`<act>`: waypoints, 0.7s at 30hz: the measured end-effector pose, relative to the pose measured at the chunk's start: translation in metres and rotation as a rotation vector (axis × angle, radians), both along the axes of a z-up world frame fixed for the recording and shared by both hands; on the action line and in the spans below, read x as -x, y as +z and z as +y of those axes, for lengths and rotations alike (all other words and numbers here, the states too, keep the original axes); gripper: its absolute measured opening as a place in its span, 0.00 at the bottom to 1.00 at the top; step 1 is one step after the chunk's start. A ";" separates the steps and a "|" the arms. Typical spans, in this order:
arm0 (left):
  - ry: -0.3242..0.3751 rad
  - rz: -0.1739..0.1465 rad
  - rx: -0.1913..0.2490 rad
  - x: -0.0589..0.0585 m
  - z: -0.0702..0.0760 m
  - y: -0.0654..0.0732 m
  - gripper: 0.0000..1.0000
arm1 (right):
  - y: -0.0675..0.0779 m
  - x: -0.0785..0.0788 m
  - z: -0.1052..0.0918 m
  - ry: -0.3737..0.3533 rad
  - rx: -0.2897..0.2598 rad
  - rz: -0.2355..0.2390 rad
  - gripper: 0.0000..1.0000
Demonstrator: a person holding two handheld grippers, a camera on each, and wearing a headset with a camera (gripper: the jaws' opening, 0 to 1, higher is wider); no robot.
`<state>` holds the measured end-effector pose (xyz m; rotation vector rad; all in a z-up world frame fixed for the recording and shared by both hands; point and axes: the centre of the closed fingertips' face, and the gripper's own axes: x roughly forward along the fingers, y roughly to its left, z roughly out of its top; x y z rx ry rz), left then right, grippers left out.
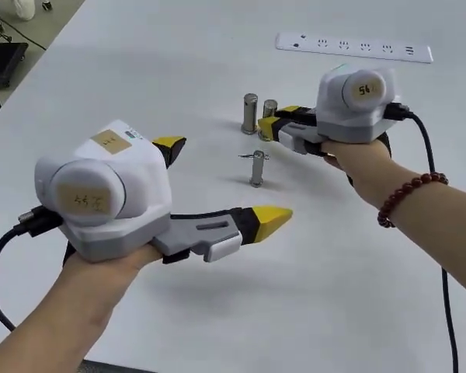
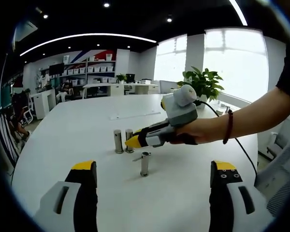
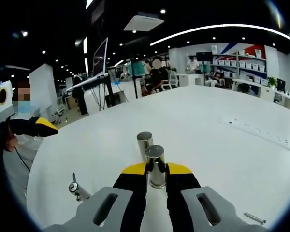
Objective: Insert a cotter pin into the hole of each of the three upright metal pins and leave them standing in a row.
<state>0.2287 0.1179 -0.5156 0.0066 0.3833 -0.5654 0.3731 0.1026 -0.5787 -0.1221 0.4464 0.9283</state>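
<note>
Three upright metal pins stand near the table's middle. The front pin [image 1: 257, 168] [image 2: 145, 164] [image 3: 77, 189] has a cotter pin through its top. Behind it stand a left pin [image 1: 250, 113] [image 2: 118, 141] [image 3: 144, 142] and a right pin [image 1: 270, 108] [image 2: 129, 140] [image 3: 156, 166], both with bare tops. My right gripper [image 1: 273, 121] [image 2: 135, 140] [image 3: 156, 181] is shut on the right pin low down. My left gripper [image 1: 221, 180] [image 2: 154, 166] hangs open in front of the front pin, with nothing between its jaws.
A white power strip [image 1: 353, 47] [image 3: 261, 133] lies at the far edge of the white table [image 1: 140, 62]. A loose cotter pin [image 3: 253, 218] lies on the table beside my right gripper. Cables trail from both grippers.
</note>
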 end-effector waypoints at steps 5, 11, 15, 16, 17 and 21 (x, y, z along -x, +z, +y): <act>-0.004 0.012 -0.010 0.004 0.001 -0.004 0.96 | 0.000 0.000 0.001 0.009 0.008 -0.009 0.09; -0.001 0.014 -0.013 0.005 0.003 -0.005 0.96 | 0.001 0.002 0.001 0.045 0.044 -0.047 0.08; -0.002 0.013 -0.013 0.005 0.003 -0.004 0.96 | 0.001 0.002 0.002 0.055 0.053 -0.049 0.07; -0.001 0.013 -0.013 0.005 0.003 -0.004 0.96 | 0.001 0.003 0.002 0.060 0.056 -0.051 0.07; 0.000 0.012 -0.014 0.005 0.004 -0.004 0.96 | 0.001 0.004 0.002 0.066 0.058 -0.053 0.07; -0.004 0.010 -0.016 0.006 0.004 -0.004 0.96 | 0.002 0.007 -0.001 0.083 0.064 -0.056 0.07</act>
